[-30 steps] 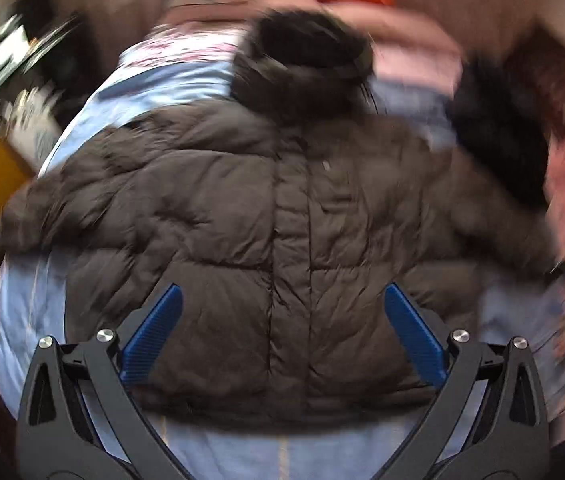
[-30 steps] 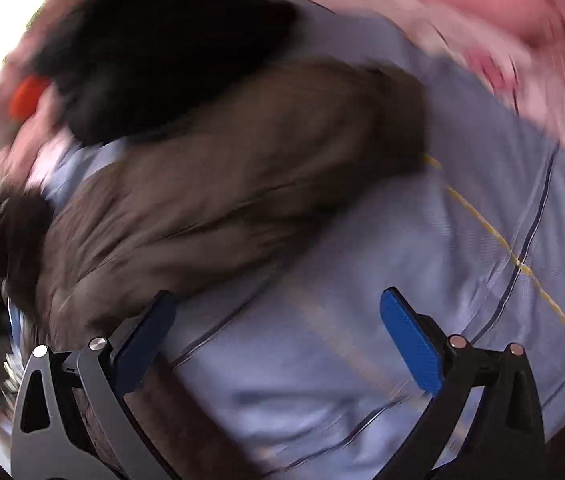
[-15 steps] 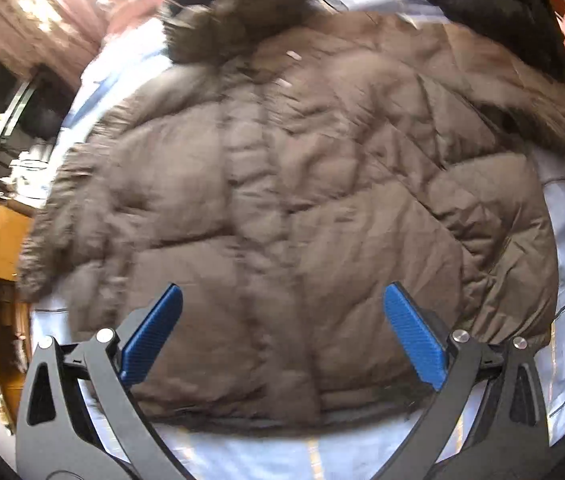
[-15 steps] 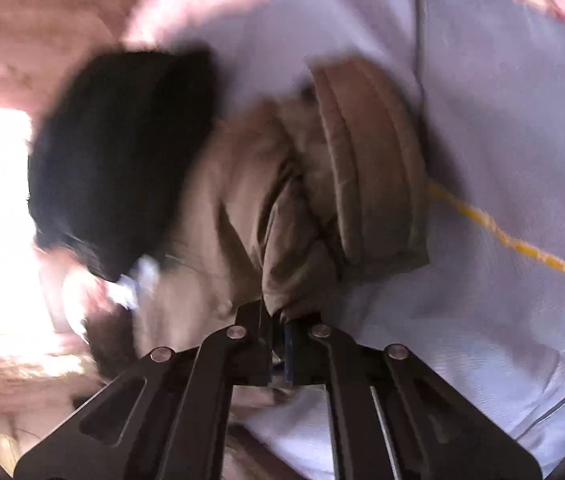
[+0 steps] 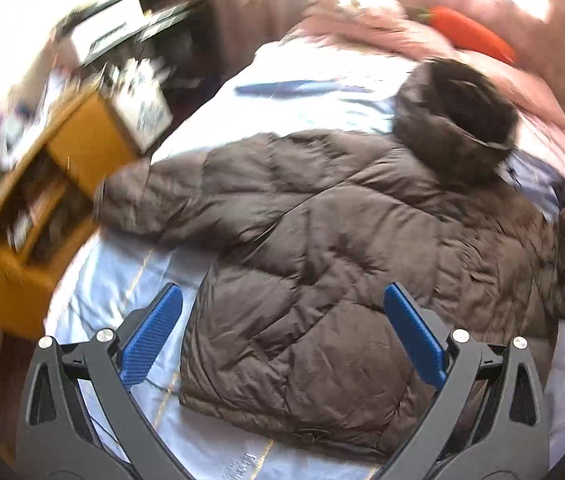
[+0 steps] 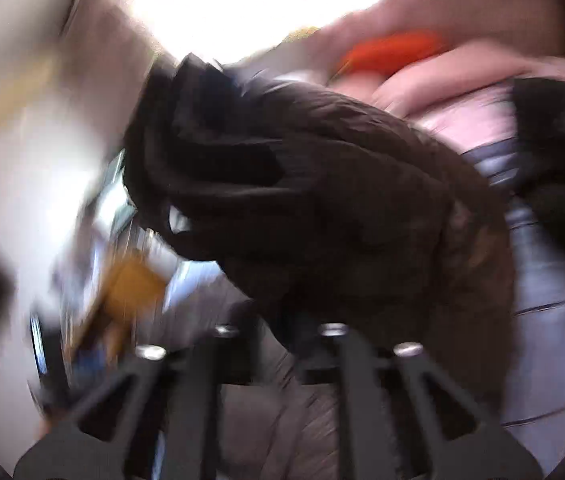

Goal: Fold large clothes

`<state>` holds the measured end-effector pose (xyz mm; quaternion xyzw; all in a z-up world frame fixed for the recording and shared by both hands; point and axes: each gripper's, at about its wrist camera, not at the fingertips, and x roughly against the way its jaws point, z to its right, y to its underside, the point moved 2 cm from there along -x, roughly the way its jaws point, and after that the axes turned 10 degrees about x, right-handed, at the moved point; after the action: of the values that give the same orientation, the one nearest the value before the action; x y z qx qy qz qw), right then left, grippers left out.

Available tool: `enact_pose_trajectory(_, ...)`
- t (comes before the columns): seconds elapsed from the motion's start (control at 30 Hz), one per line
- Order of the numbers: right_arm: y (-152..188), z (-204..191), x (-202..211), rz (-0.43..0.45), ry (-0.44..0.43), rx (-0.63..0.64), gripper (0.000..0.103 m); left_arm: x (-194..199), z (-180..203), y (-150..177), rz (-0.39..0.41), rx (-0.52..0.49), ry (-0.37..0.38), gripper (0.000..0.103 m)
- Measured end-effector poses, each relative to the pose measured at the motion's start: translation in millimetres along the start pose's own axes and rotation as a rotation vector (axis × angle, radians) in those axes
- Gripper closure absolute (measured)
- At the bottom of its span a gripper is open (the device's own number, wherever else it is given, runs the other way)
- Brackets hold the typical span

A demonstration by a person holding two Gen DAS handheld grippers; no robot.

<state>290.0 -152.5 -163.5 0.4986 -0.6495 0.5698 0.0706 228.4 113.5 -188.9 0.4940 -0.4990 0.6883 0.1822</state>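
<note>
A brown puffer jacket with a dark fur-trimmed hood lies spread front-up on a light blue bedsheet. Its left sleeve reaches toward the bed's left edge. My left gripper is open and empty, hovering above the jacket's lower left hem. In the right wrist view my right gripper is shut on the jacket's right sleeve, which is lifted off the bed and hangs bunched in front of the camera. That view is blurred.
A yellow wooden shelf unit with clutter stands close to the bed's left side. Pink bedding and an orange item lie at the head of the bed. A black garment lies at the right.
My right gripper, shut on the sleeve, has lifted it up off the bed. My left gripper has moved left toward the jacket's lower left hem and stays open.
</note>
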Motion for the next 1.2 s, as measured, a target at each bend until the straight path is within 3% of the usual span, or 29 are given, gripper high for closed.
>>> enact_pose_trajectory(0.03, 5, -21, -24, -0.049, 0.039, 0.06, 0.012, -9, -12, -4, -0.026, 0.03, 0.001, 0.002)
enact_pose_trajectory(0.1, 19, -61, -58, -0.075, 0.186, 0.257, 0.012, -20, -26, -6, -0.05, 0.049, -0.014, 0.002)
enact_pose_trajectory(0.17, 31, -72, -68, -0.093, 0.266, 0.348, 0.012, -35, -39, -11, -0.069, 0.055, -0.051, 0.002)
enact_pose_trajectory(0.27, 47, -36, -71, -0.05, 0.233, 0.276, 0.012, -50, -64, -19, -0.055, 0.094, -0.114, 0.002)
enact_pose_trajectory(0.33, 57, -5, -70, -0.072, 0.278, 0.182, 0.023, -61, -78, -23, -0.044, 0.124, -0.139, 0.002)
enact_pose_trajectory(0.43, 105, 61, -123, -0.31, 0.415, 0.002, 0.029, -86, -99, -27, -0.077, 0.203, -0.1, 0.002)
enact_pose_trajectory(0.47, 124, 77, -138, -0.4, 0.419, -0.018, 0.034, -95, -104, -28, -0.101, 0.231, -0.071, 0.002)
enact_pose_trajectory(0.6, 130, 78, -107, -0.358, 0.311, -0.185, 0.036, -147, -152, -35, -0.205, 0.441, 0.072, 0.002)
enact_pose_trajectory(0.67, 123, 67, -76, -0.29, 0.269, -0.247, 0.027, -171, -182, -38, -0.218, 0.583, 0.197, 0.002)
enact_pose_trajectory(0.7, 123, 60, -58, -0.246, 0.269, -0.267, 0.014, -180, -195, -38, -0.222, 0.649, 0.235, 0.002)
enact_pose_trajectory(0.73, 126, 56, -47, -0.221, 0.272, -0.276, 0.008, -194, -211, -37, -0.228, 0.738, 0.264, 0.002)
enact_pose_trajectory(0.83, 141, 45, -18, -0.2, 0.264, -0.291, 0.008, -234, -243, -40, -0.275, 0.865, 0.343, 0.002)
enact_pose_trajectory(0.9, 160, 52, -18, -0.23, 0.294, -0.305, 0.008, -243, -261, -47, -0.251, 0.91, 0.359, 0.002)
enact_pose_trajectory(0.93, 169, 58, -24, -0.266, 0.317, -0.323, 0.008, -242, -277, -56, -0.189, 0.928, 0.352, 0.002)
enact_pose_trajectory(1.03, 188, 75, -35, -0.332, 0.305, -0.395, 0.008, -242, -301, -81, -0.115, 0.9, 0.358, 0.002)
enact_pose_trajectory(1.13, 203, 85, -56, -0.36, 0.218, -0.524, 0.008, -265, -320, -96, -0.164, 0.937, 0.391, 0.002)
enact_pose_trajectory(1.2, 205, 82, -69, -0.382, 0.179, -0.532, 0.008, -286, -328, -99, -0.221, 0.968, 0.391, 0.002)
